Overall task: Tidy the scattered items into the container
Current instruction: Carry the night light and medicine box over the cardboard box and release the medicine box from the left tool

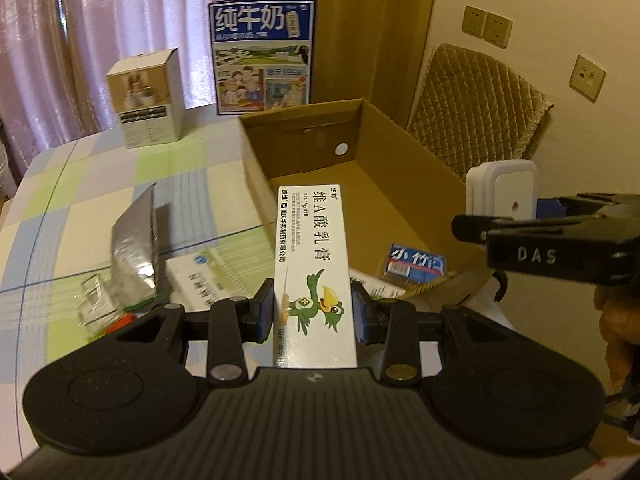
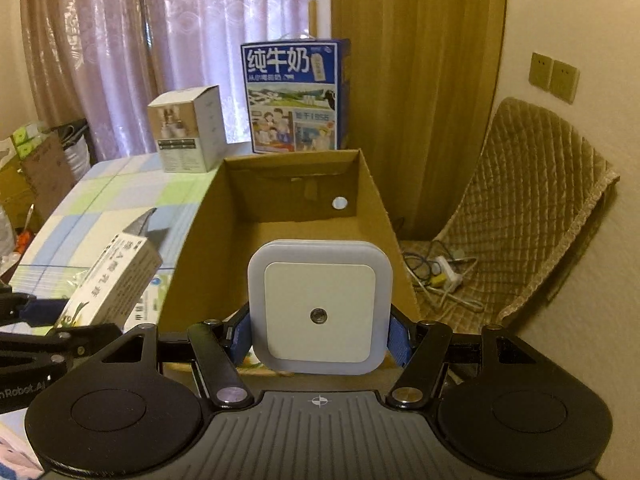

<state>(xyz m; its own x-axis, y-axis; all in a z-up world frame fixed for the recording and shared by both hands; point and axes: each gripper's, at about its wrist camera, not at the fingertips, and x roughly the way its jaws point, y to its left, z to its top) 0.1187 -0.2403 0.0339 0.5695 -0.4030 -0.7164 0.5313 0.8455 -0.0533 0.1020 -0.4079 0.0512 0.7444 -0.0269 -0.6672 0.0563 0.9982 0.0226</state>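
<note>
A brown cardboard box [image 1: 400, 184] sits open on the table [image 1: 80, 208]. Its top is open and its walls stand up straight. One far wall has a small round hole [image 1: 341, 149] in it. Inside, near the front corner, lies a little blue packet [image 1: 416, 266]. The rest of the box floor that can be seen is bare brown card.

The left gripper [image 1: 314, 312] squeezes a long white medicine box [image 1: 312, 256] with a green bird on it. The blue pads press on its two long sides. The long box points away from the gripper, toward the far side, and its far end hangs over the near edge of the cardboard box.

The right gripper [image 2: 320, 332] squeezes a white square night light [image 2: 319, 306] by its left and right sides. Its flat face with the small round dot looks at the camera. It is held up in front of the open cardboard box.

On the table to the left of the cardboard box lie a grey foil pack [image 1: 134, 244] and a white flat box [image 1: 204, 280]. Far back stand a blue milk carton [image 1: 262, 56] and a small white box [image 1: 146, 98].
</note>
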